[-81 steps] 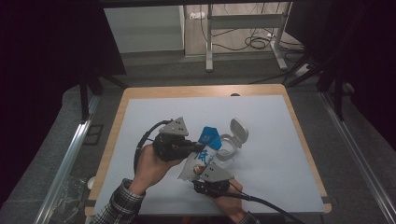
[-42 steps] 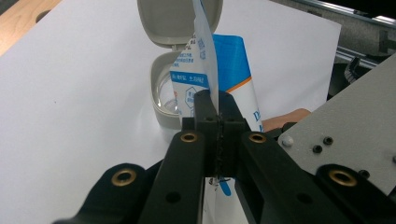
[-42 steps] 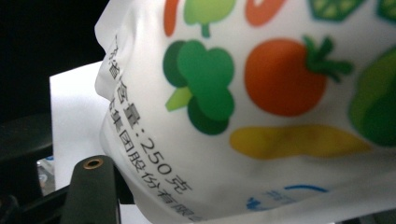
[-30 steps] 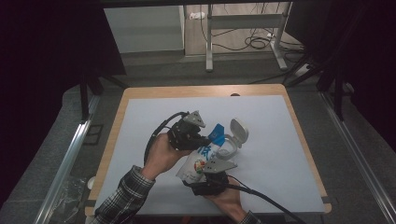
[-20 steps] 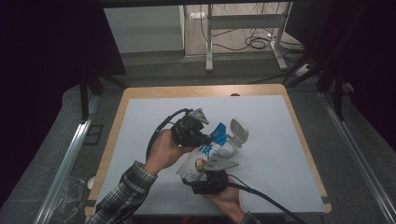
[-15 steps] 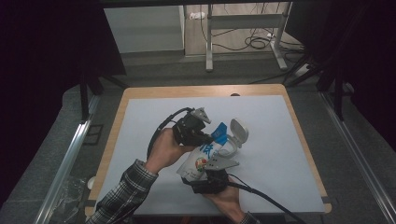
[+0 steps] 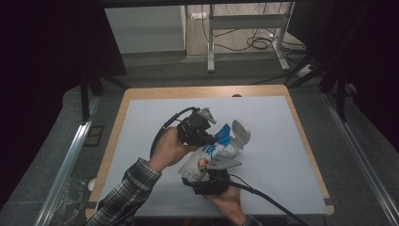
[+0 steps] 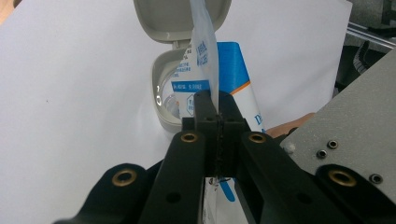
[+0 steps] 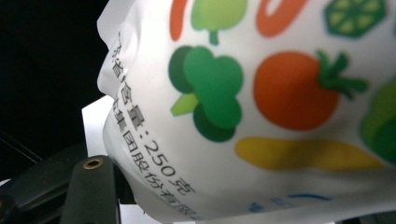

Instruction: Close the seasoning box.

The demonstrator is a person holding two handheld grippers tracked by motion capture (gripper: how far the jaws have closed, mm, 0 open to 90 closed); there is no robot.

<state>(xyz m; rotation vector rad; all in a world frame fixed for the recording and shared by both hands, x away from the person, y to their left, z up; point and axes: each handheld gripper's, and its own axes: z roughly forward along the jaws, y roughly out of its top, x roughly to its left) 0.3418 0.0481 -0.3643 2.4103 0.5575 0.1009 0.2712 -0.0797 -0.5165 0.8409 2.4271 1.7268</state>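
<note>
A white pouch (image 7: 201,164) printed with vegetables, blue at its top, is held up over the table. My right gripper (image 7: 208,175) is shut on its lower end; in the right gripper view the pouch (image 9: 261,107) bulges over one black finger (image 9: 91,186). My left gripper (image 7: 215,137) comes in from the left and is shut on the pouch's thin top edge (image 8: 205,60). Just beyond stands a small beige container (image 7: 239,135) with its flip lid (image 8: 182,18) open; the pouch's top leans over its bowl (image 8: 166,100).
The pale mat (image 7: 273,141) covers the wooden table (image 7: 141,92). A cable (image 7: 162,134) loops from the left gripper and another (image 7: 263,197) trails off the front right. Metal rails and a desk frame (image 7: 244,28) stand beyond the table.
Since the earliest frame my left gripper has moved up and to the right, to the pouch's blue top. Over the last second both hands hardly moved.
</note>
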